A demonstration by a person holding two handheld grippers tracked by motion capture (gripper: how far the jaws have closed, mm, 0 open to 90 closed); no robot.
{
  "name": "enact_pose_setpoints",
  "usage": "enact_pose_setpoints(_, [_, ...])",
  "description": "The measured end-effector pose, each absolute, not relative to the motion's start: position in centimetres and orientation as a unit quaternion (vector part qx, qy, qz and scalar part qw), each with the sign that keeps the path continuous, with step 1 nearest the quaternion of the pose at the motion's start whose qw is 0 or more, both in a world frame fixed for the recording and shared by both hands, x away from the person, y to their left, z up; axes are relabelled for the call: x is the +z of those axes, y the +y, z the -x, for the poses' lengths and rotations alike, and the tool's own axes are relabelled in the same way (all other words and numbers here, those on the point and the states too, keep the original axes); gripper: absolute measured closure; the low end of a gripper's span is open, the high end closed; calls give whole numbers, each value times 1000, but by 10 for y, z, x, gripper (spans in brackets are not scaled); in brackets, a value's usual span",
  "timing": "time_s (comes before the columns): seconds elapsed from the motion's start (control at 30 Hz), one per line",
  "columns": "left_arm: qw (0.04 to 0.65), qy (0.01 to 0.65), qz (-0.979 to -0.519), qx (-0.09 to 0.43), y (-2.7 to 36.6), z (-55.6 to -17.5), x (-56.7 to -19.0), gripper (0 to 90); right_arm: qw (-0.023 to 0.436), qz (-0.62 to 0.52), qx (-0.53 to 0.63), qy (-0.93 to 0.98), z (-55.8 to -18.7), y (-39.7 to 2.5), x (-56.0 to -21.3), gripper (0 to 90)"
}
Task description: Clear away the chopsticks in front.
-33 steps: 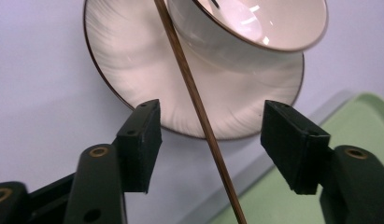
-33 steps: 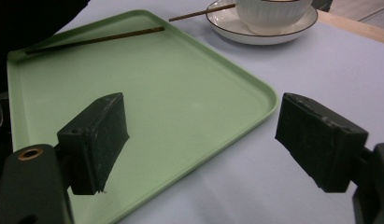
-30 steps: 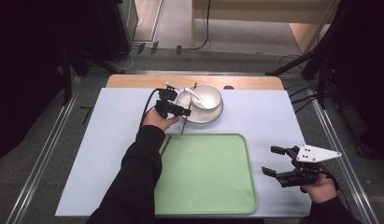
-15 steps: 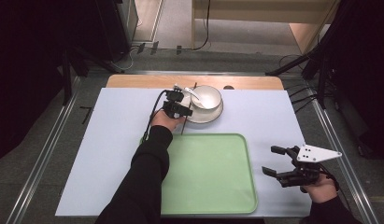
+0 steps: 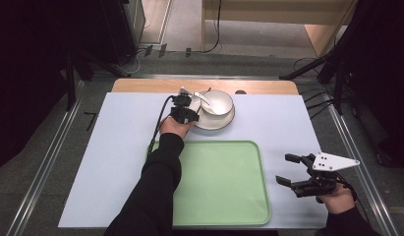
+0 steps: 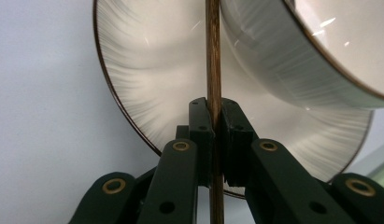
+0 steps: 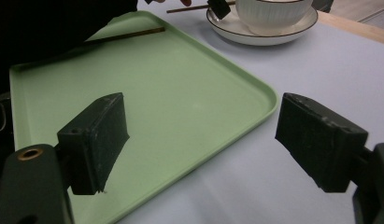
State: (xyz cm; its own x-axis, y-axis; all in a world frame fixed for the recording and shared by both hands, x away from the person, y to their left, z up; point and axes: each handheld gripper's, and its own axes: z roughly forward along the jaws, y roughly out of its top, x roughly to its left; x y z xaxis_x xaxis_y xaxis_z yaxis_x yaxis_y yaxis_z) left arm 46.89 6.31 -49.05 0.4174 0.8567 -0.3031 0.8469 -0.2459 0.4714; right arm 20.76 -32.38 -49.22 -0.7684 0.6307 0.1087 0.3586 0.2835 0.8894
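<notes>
My left gripper [image 5: 186,112] is shut on a thin wooden chopstick [image 6: 213,70], which stands upright between the jaws in the left gripper view [image 6: 214,111]. It hovers at the left rim of a white plate [image 5: 213,123] that carries a white ribbed bowl [image 5: 217,101]. The plate [image 6: 143,84] and bowl [image 6: 292,56] are close behind the stick. My right gripper [image 5: 291,169] is open with nothing in it, right of the green tray [image 5: 224,187]. A second chopstick [image 7: 129,34] lies at the tray's far edge.
The pale blue mat [image 5: 116,147] covers the table, with a wooden strip [image 5: 155,86] along the far edge. A metal rail [image 5: 357,162] runs down the right side. Between its open jaws, the right gripper [image 7: 201,140] looks across the tray's corner [image 7: 255,100].
My left gripper has edged slightly right toward the plate with the chopstick in it, and the forearm has swung over the tray's corner. The right gripper has stayed put.
</notes>
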Motion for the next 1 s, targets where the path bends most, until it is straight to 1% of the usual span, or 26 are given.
enact_pose_setpoints(0.2, [300,547,-781,17,84,-468,-476,854,133,-313,510,790,-208,-324,-492,176])
enact_pose_setpoints(0.43, [305,560,-770,21,119,-458,-466,854,132,-313,508,791,-208,-324,-493,176])
enact_pose_setpoints(0.63, [291,552,-781,26,144,-437,-462,854,133,-313,507,792,-207,-323,-492,176])
enact_pose_setpoints(0.87, [305,537,-786,26,166,-404,-453,854,132,-314,505,793,-208,-322,-493,176])
enact_pose_setpoints(1.0, [314,534,-785,21,174,-384,-455,854,133,-315,504,793,-208,-321,-493,176])
